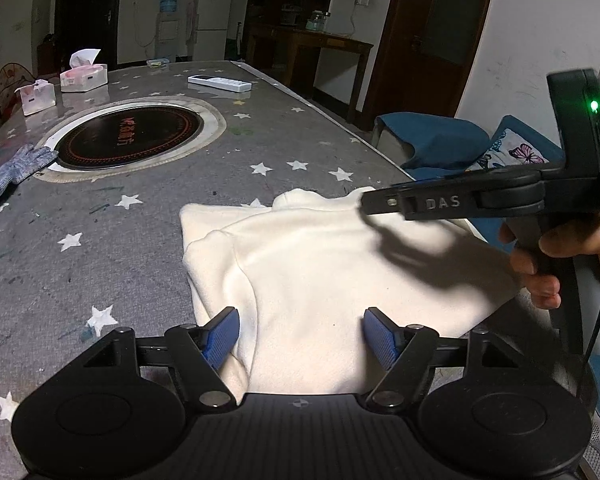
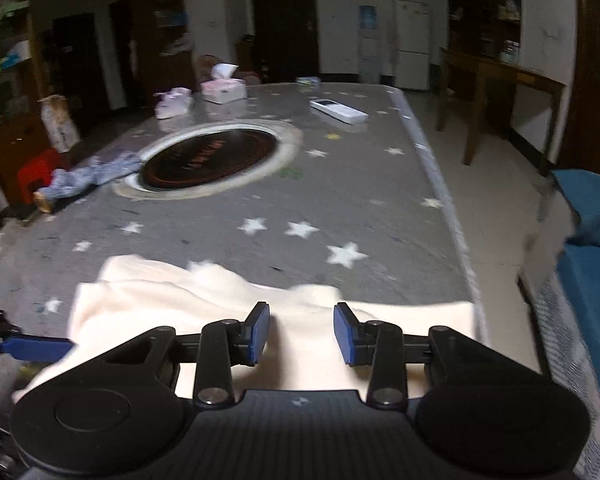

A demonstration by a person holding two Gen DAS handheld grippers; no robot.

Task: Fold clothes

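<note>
The table [image 1: 148, 216], covered in grey star-printed cloth, is taking up most of both views. Set into its middle is a round black hotplate [image 1: 128, 136] with red characters on it, too small and foreshortened to read.

A cream garment [image 1: 320, 264], partly folded, is lying at the near end of the table, close to its right-hand edge, with a sleeve seam showing on top.

The left gripper [image 1: 300, 336] is hovering over the garment's near edge; its blue pads [image 1: 220, 336] are standing wide apart with cloth beneath them, and nothing is being pinched between them.

The right gripper [image 2: 302, 334] is reaching in from the right side of the left wrist view, with raised letters "DAS" on its finger. A hand [image 1: 556, 256] is wrapping its handle, and a green light is glowing on the housing. In its own view, its jaws are standing at a narrower gap above the garment's collar end; the picture is motion-blurred, and nothing appears gripped.

Further off, a white remote [image 1: 220, 83], two tissue boxes [image 1: 84, 76] and a grey knit glove [image 1: 12, 168] are lying on the table. Their labels are unreadable.
</note>
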